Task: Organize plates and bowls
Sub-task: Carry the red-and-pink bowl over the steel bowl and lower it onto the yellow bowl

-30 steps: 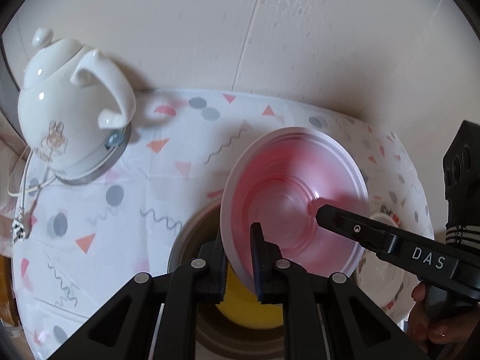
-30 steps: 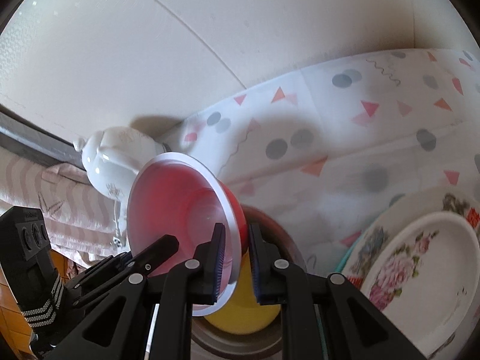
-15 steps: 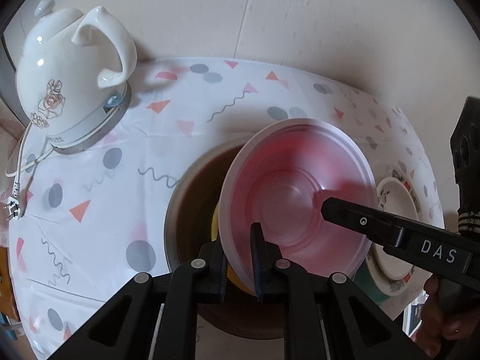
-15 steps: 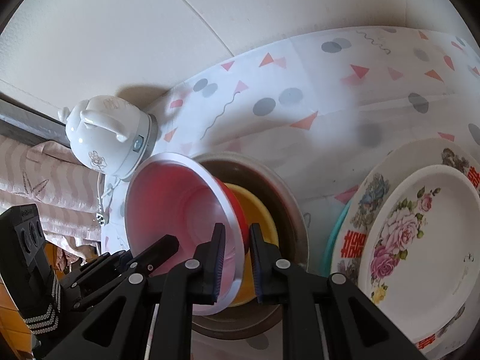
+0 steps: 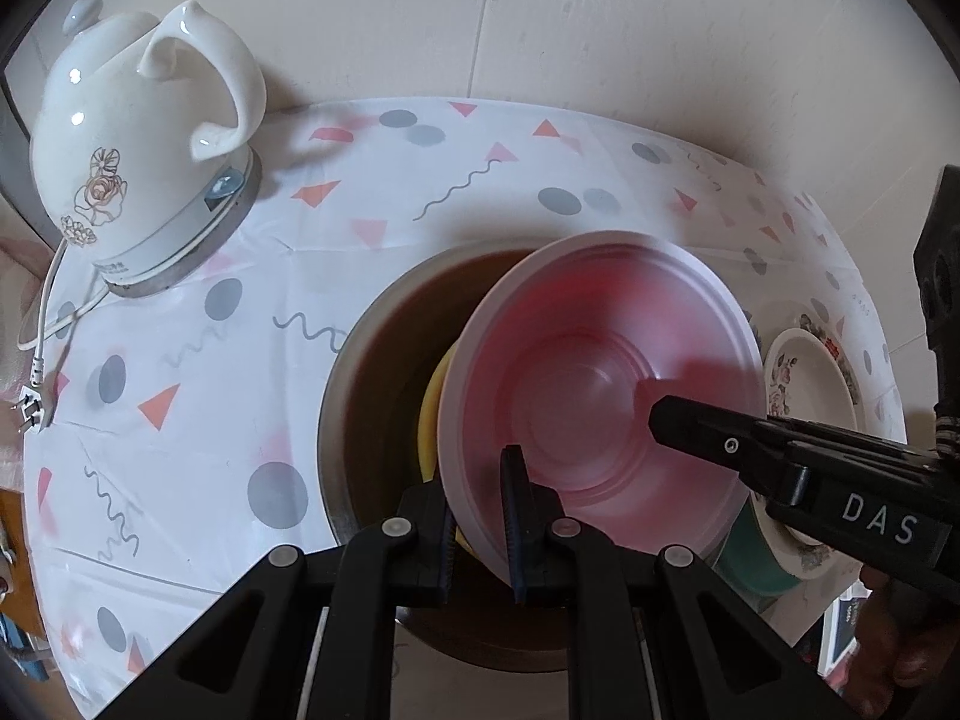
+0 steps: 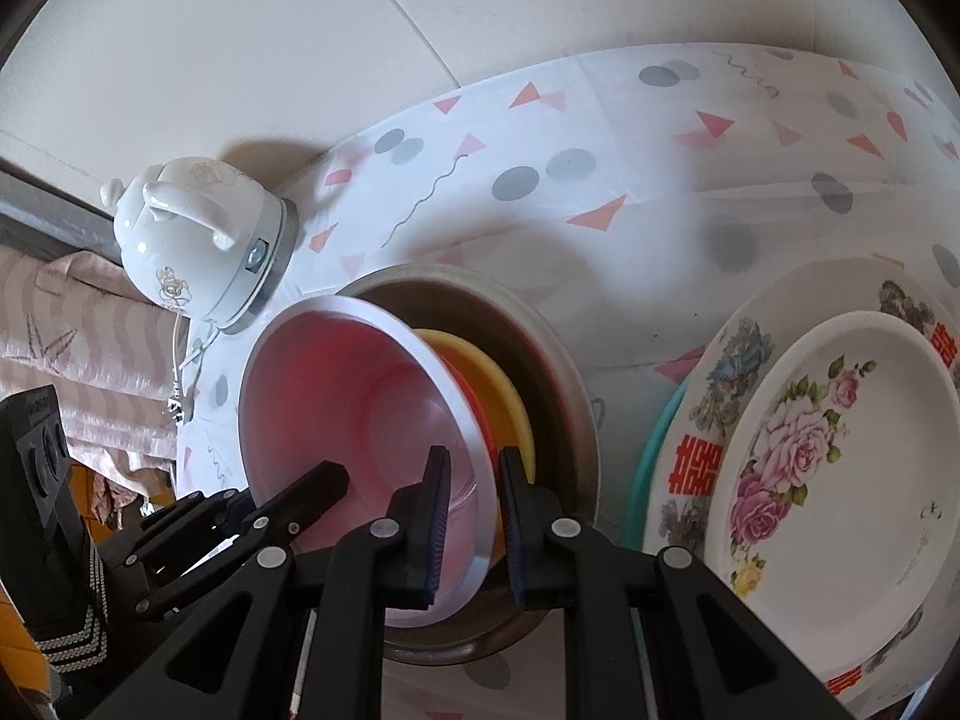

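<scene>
Red bowl (image 5: pixel 600 396) now lower over the brown basin (image 5: pixel 372 360) — both grippers (left (image 5: pixel 480 516), right (image 6: pixel 471 516)) clamp its rim.

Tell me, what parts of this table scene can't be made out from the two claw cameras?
- Yellow bowl: both views show only a sliver; the red bowl covers the rest.
- Metal basin floor: hidden by the two bowls, both views.
- Teal dish: only its rim peeks out under the floral plates, right view.
- Plate stack's right side: cut off by the picture edge, right view.
- Kettle base lettering: too small, left view.
</scene>
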{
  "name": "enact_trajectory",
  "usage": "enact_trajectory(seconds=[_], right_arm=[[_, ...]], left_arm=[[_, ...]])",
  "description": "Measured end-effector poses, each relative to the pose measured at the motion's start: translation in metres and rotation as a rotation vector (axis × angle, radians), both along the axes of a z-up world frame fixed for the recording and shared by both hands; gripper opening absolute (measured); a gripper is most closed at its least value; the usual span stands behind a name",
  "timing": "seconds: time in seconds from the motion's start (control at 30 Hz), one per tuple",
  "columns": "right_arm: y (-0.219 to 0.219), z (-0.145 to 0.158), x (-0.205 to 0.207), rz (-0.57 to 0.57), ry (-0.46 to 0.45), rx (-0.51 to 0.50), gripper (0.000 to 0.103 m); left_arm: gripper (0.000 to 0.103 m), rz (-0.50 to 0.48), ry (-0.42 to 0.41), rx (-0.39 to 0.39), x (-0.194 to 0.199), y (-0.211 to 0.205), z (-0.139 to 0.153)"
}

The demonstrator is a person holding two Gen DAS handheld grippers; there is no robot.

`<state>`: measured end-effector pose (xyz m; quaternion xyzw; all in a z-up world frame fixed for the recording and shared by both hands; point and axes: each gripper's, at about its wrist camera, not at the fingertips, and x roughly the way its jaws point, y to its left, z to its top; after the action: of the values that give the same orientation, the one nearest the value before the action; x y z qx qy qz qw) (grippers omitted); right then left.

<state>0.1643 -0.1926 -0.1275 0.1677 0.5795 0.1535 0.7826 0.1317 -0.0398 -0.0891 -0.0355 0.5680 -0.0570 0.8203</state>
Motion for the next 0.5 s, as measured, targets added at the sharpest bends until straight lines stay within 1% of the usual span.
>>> enact_trajectory(seconds=[0.33,0.5], right_arm=[[-0.0068,-0.0019,-0.0034,0.007,0.0,0.005,0.017],[-0.0029,-0.0003,-0.0066,0.033,-0.027,-0.028,0.017]], left_arm=[[0.014,0.009,0.004,0.026,-0.0012,-0.0024,-0.0022],[0.014,0.009,0.004,0.036,-0.0018,-0.0029,-0.0029]])
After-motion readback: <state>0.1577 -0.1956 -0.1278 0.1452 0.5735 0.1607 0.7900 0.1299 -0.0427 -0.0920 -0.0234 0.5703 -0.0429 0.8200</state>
